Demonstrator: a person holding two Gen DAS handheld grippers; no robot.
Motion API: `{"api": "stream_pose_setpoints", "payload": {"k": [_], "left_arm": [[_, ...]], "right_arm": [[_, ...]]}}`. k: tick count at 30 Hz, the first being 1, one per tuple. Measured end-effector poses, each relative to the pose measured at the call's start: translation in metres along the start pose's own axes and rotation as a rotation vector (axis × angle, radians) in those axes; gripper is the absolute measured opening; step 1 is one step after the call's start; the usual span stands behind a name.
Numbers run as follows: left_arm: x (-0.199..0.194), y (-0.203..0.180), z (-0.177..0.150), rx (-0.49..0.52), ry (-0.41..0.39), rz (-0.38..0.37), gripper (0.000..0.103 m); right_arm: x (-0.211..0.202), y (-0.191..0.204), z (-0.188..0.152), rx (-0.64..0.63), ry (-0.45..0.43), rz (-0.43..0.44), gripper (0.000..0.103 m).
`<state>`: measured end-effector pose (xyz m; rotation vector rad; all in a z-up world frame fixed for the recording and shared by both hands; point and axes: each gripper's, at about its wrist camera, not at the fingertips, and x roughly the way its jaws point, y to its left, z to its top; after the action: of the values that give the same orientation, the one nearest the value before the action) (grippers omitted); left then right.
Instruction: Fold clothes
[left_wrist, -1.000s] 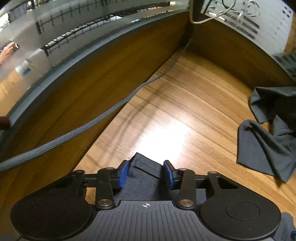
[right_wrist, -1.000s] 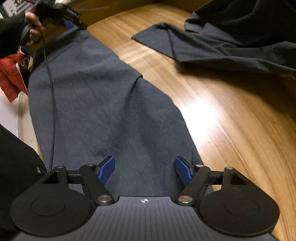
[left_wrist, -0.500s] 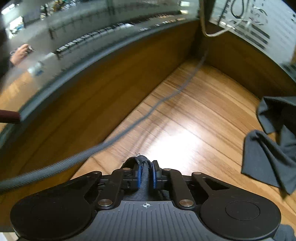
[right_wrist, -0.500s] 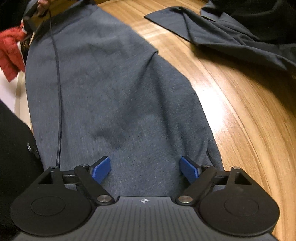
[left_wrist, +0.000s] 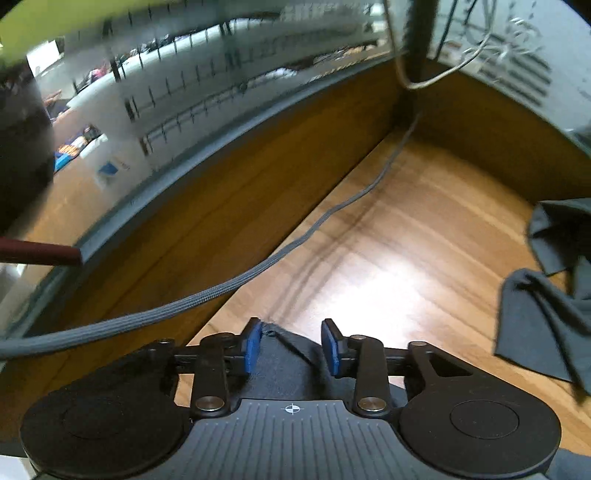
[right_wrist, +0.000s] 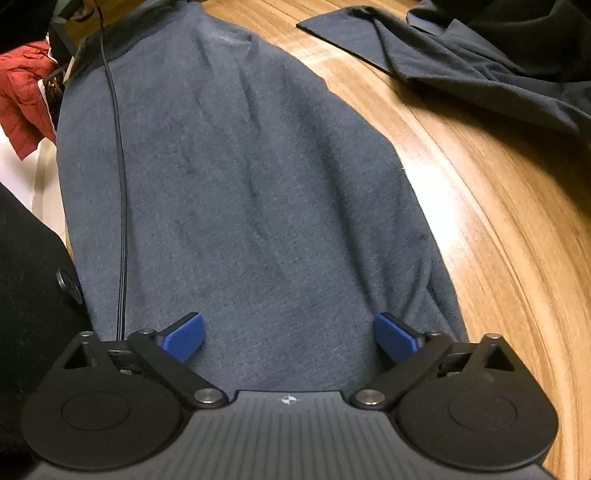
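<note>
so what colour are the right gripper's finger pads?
Blue pads, clearest in the right wrist view.

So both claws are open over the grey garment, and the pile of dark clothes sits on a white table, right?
Not quite: the table is brown wood, not white, as the right wrist view shows. The rest holds: the left gripper and right gripper are open over the grey garment, with the dark clothes beyond.

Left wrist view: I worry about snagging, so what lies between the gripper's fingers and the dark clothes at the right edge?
Bare wooden tabletop separates the left gripper from the dark clothes; the braided cable runs off left.
</note>
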<state>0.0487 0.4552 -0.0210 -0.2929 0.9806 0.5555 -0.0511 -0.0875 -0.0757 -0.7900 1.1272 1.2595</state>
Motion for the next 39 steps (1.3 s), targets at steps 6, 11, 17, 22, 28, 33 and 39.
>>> {"api": "stream_pose_setpoints", "payload": {"k": [6,11,17,22,28,33,39], "left_arm": [[-0.02,0.002,-0.02,0.019,0.017,-0.022,0.05],[-0.037,-0.007,-0.044,0.04,0.04,-0.078,0.053],[-0.046,-0.034,-0.077,0.086,0.07,-0.131,0.053],[-0.049,-0.058,-0.101,0.123,0.105,-0.157,0.053],[-0.06,-0.072,-0.126,0.155,0.176,-0.219,0.053],[-0.052,-0.094,-0.149,0.243,0.24,-0.26,0.053],[-0.036,-0.094,-0.152,0.248,0.274,-0.248,0.053]], "right_arm": [[-0.008,0.004,-0.008,0.027,-0.039,-0.016,0.1],[-0.032,-0.001,-0.014,0.025,-0.117,-0.05,0.1],[-0.055,-0.03,-0.017,0.014,-0.169,-0.113,0.1],[-0.065,-0.063,-0.016,-0.022,-0.2,-0.159,0.1],[-0.065,-0.104,-0.005,-0.086,-0.249,-0.163,0.1],[-0.044,-0.128,0.009,-0.198,-0.268,-0.148,0.101],[-0.014,-0.135,0.025,-0.324,-0.287,-0.073,0.101]]}}
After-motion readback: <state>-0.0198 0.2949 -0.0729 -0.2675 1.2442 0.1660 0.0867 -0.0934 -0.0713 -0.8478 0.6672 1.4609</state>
